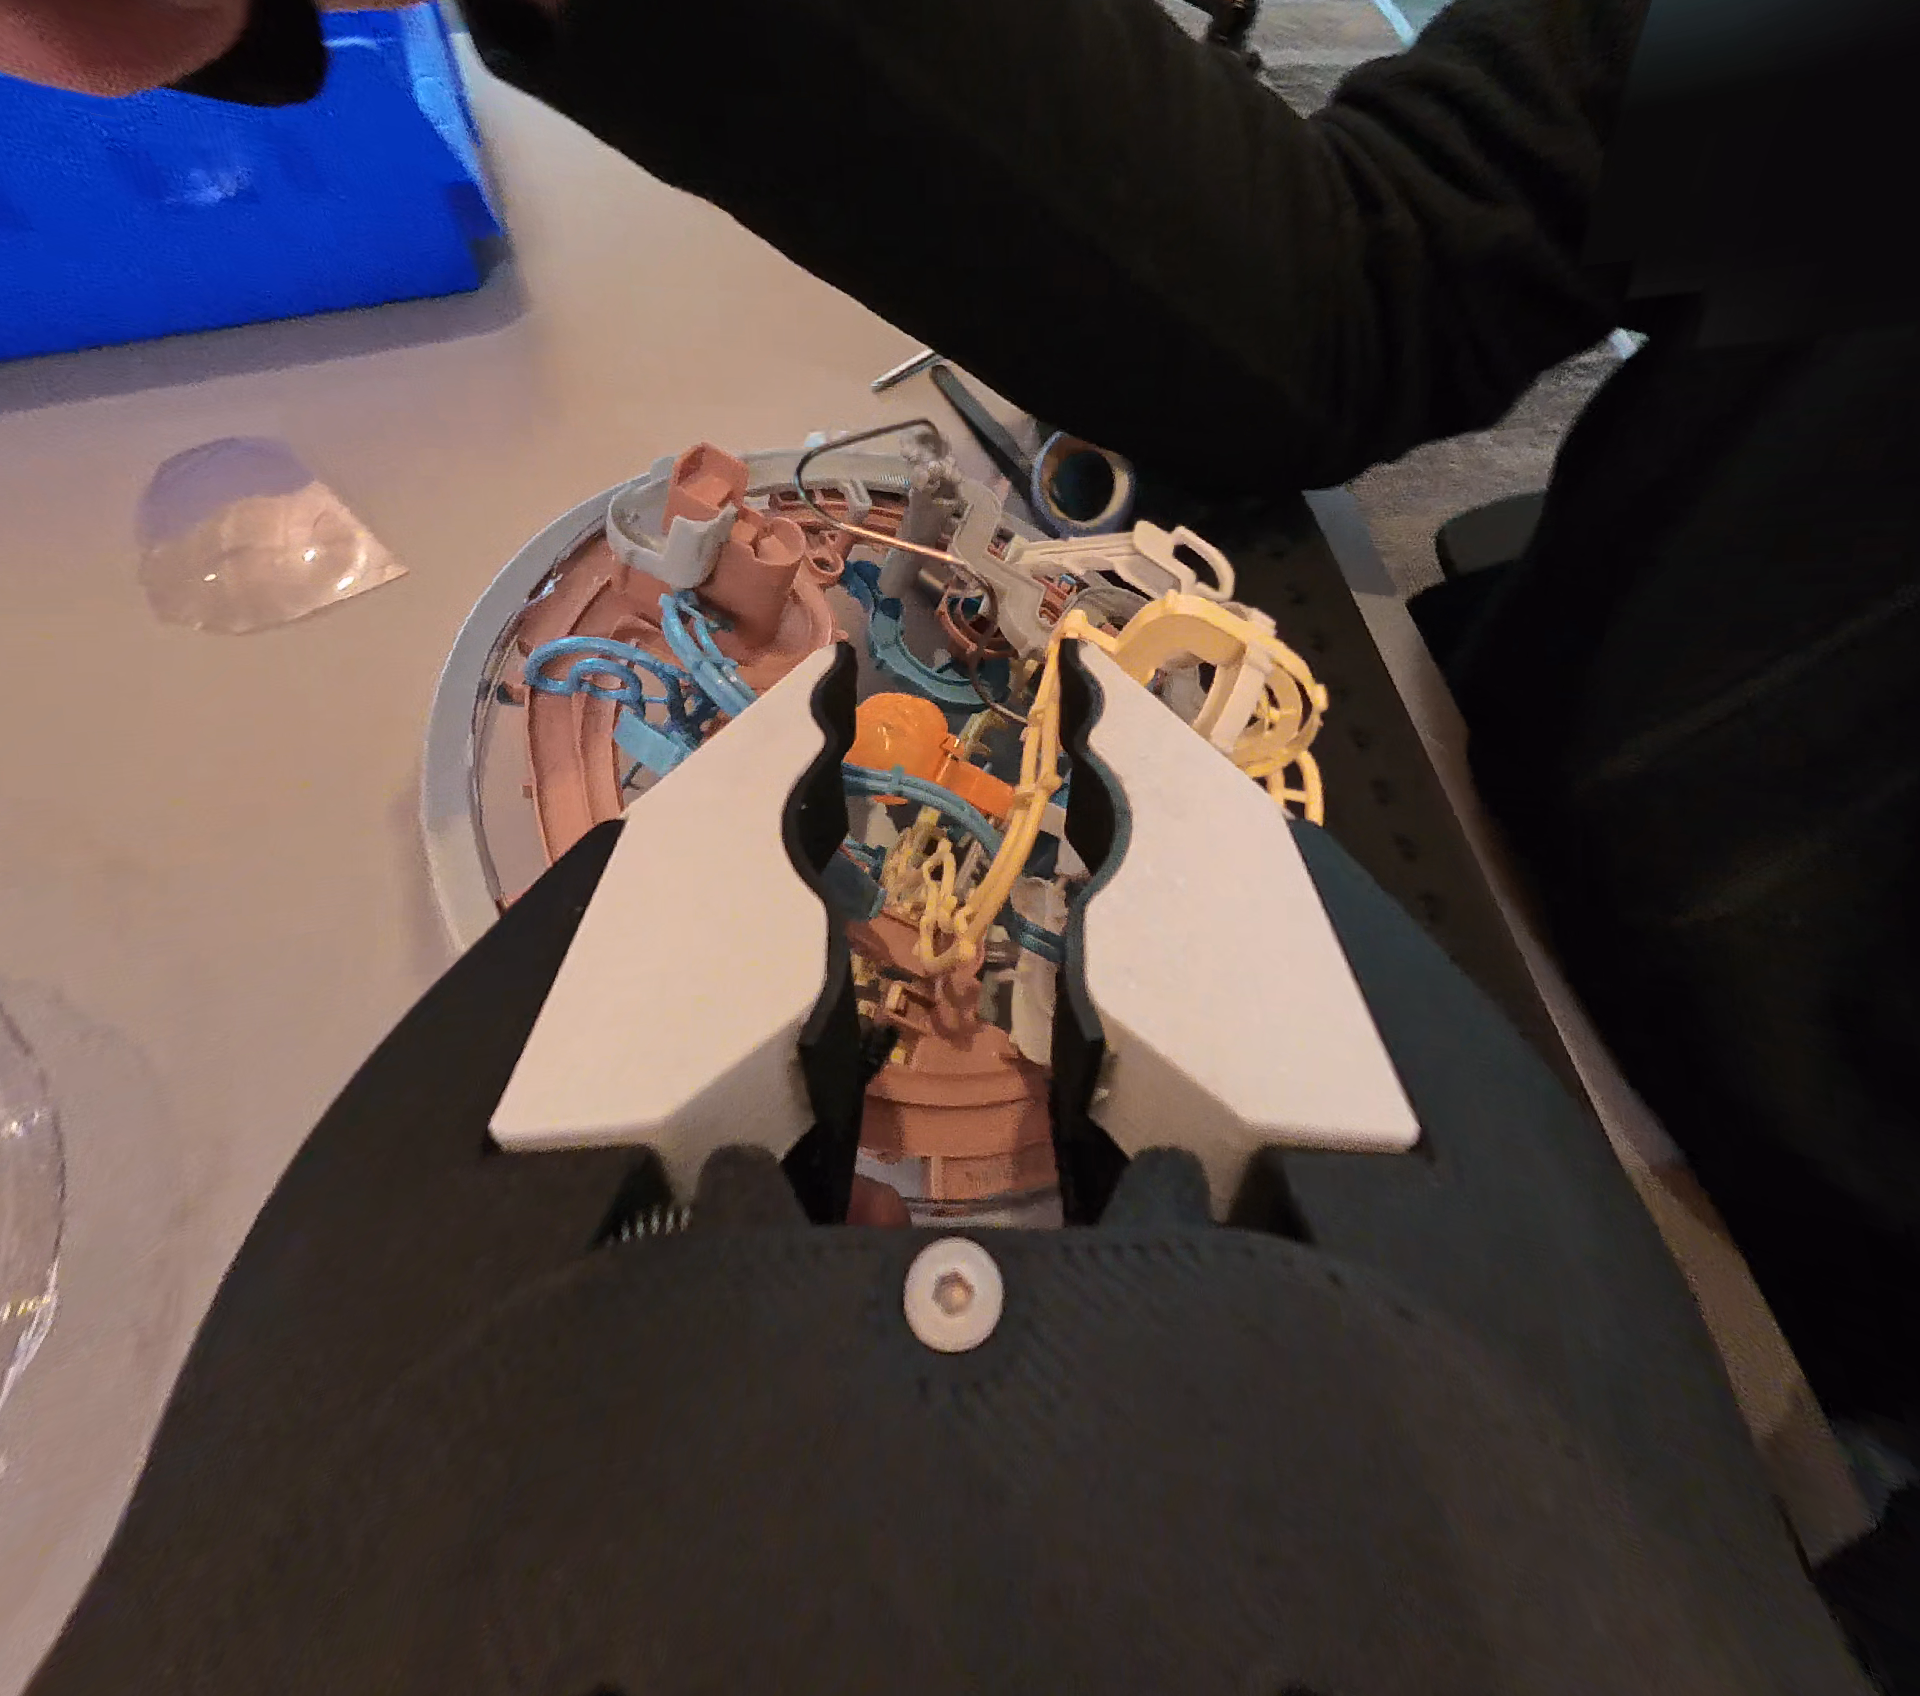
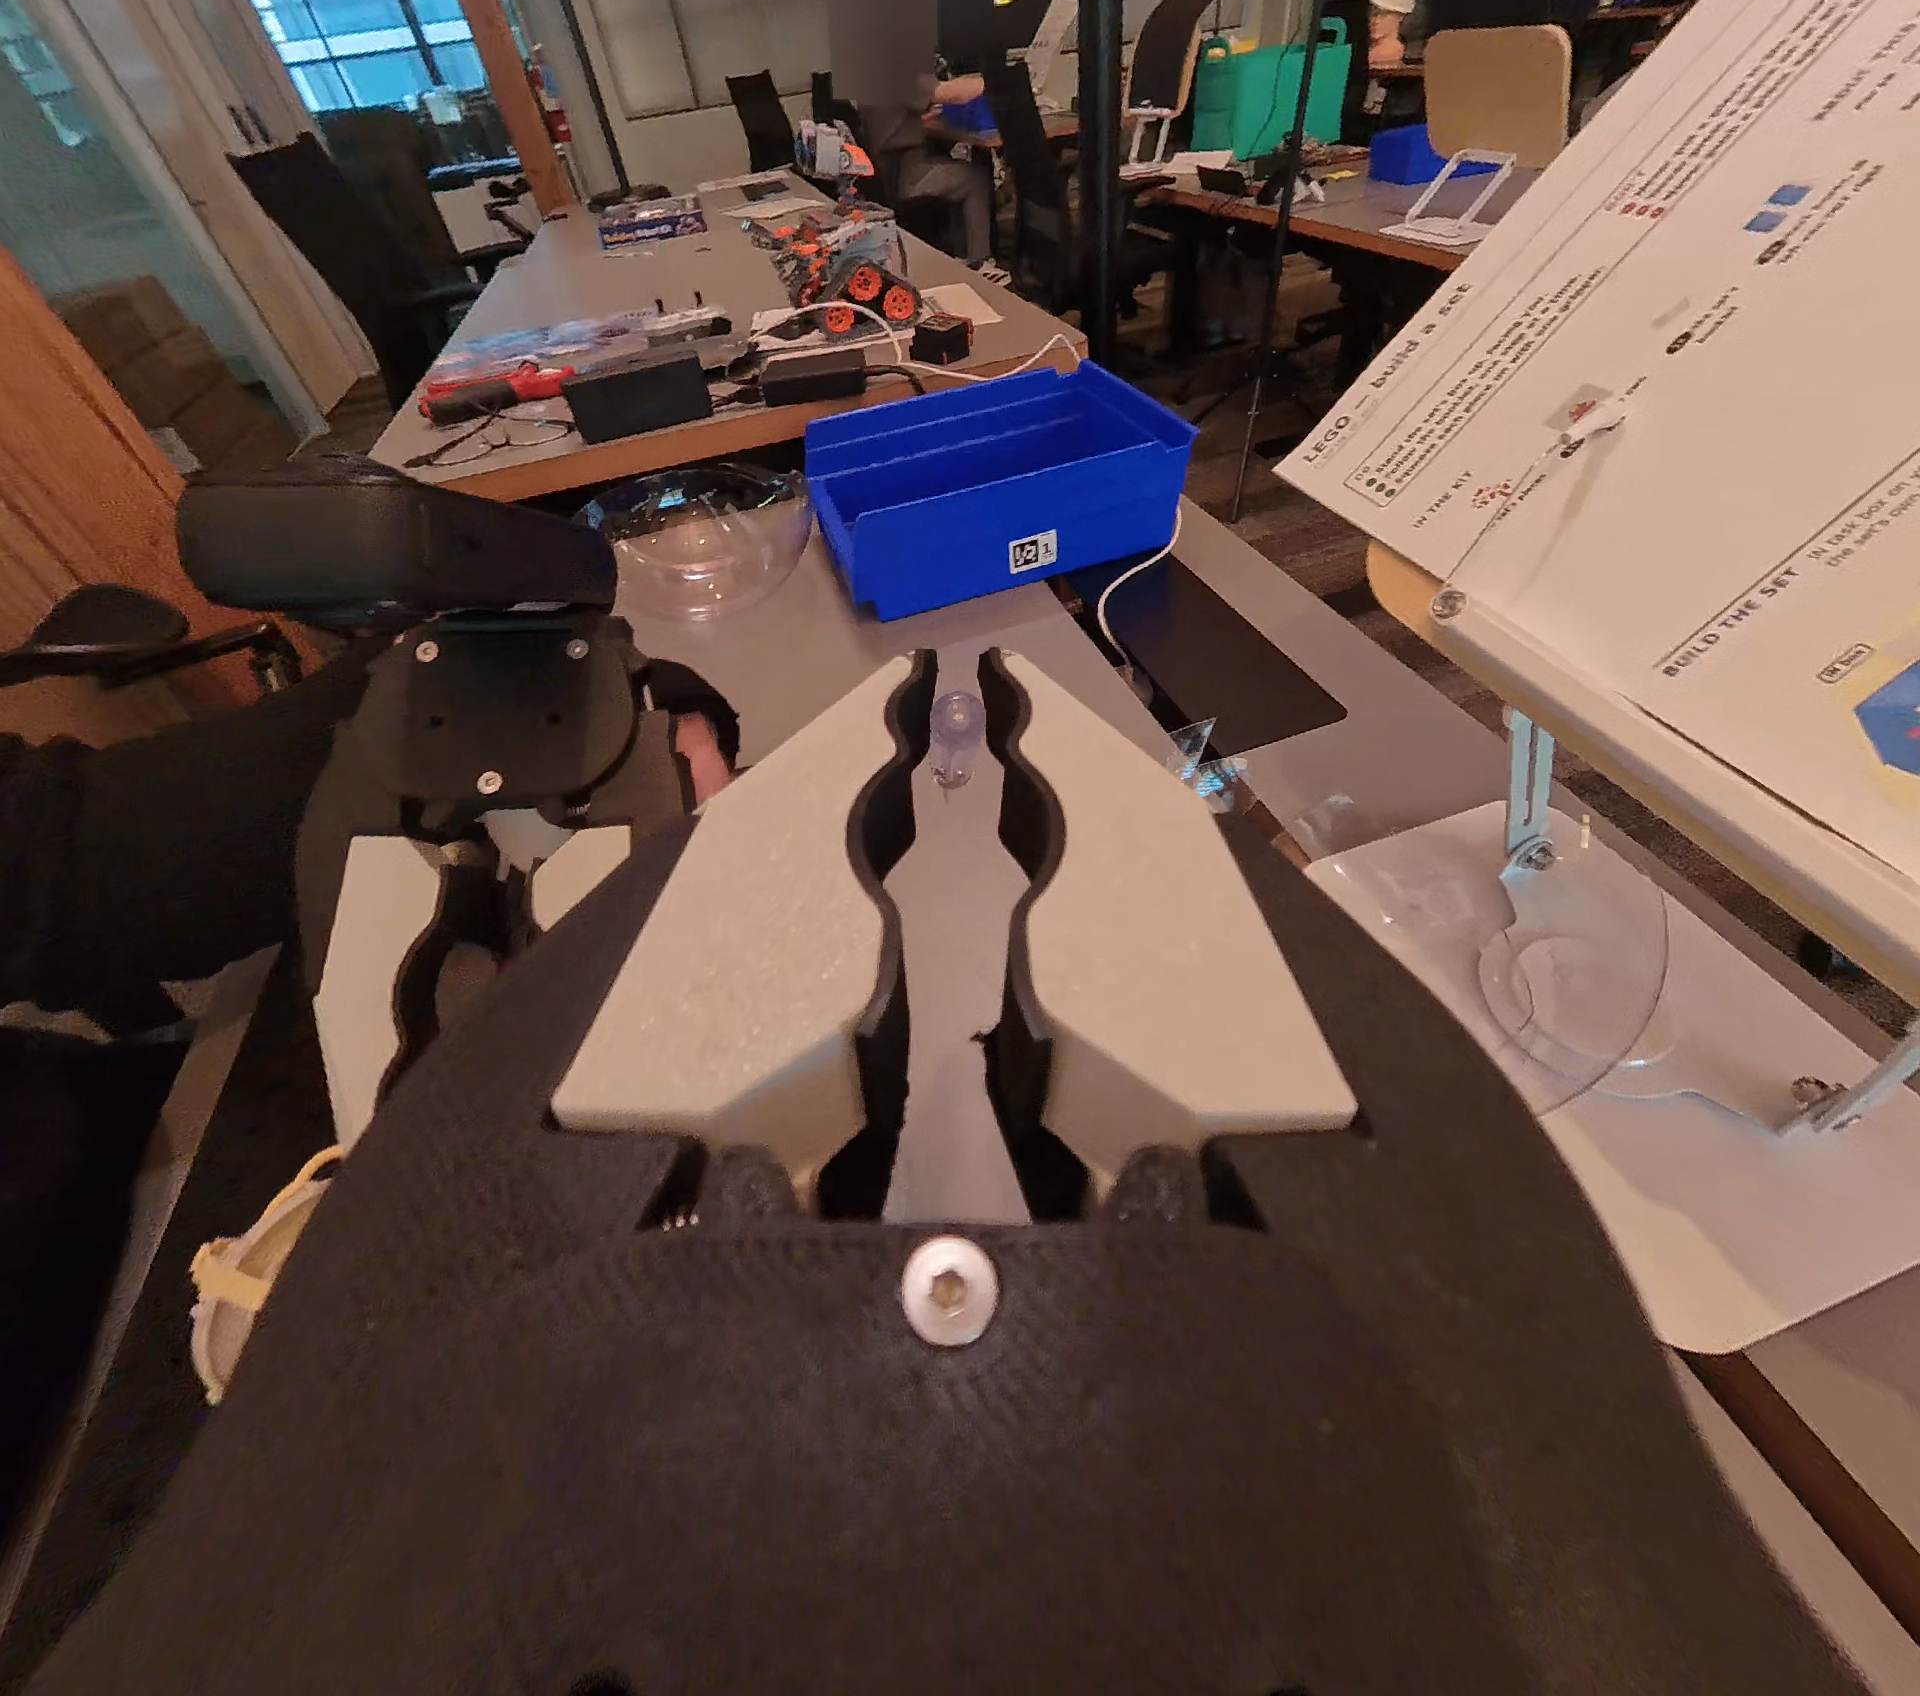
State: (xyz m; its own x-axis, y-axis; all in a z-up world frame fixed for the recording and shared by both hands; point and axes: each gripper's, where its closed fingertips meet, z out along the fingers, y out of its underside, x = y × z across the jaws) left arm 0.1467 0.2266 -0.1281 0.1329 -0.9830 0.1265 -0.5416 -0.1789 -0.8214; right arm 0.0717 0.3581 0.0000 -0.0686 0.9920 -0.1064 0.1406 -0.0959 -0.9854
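My left gripper (image 1: 956, 659) is open and hovers close over a round toy maze (image 1: 727, 607) of brown, blue, yellow, grey and orange plastic tracks inside a grey ring (image 1: 447, 711). A thin yellow track (image 1: 1023, 825) runs along the inner pad of its right finger, and an orange piece (image 1: 904, 737) sits between the jaws. My right gripper (image 2: 956, 664) is raised above the table and nearly closed on a small clear plastic piece (image 2: 951, 727) at its tips. The left gripper also shows in the right wrist view (image 2: 468, 919), lower left.
A blue bin (image 2: 997, 493) and a clear dome half (image 2: 707, 545) stand farther back on the grey table (image 1: 260, 815). A clear shell piece (image 1: 260, 545) lies left of the maze. Tweezers and a tape roll (image 1: 1081, 483) lie behind it. A sheet stand (image 2: 1662, 296) rises at the right. My hands' fingertips stand some 20 cm from each other. My left gripper's tips are some 20 cm from the tape roll (image 1: 1081, 483).
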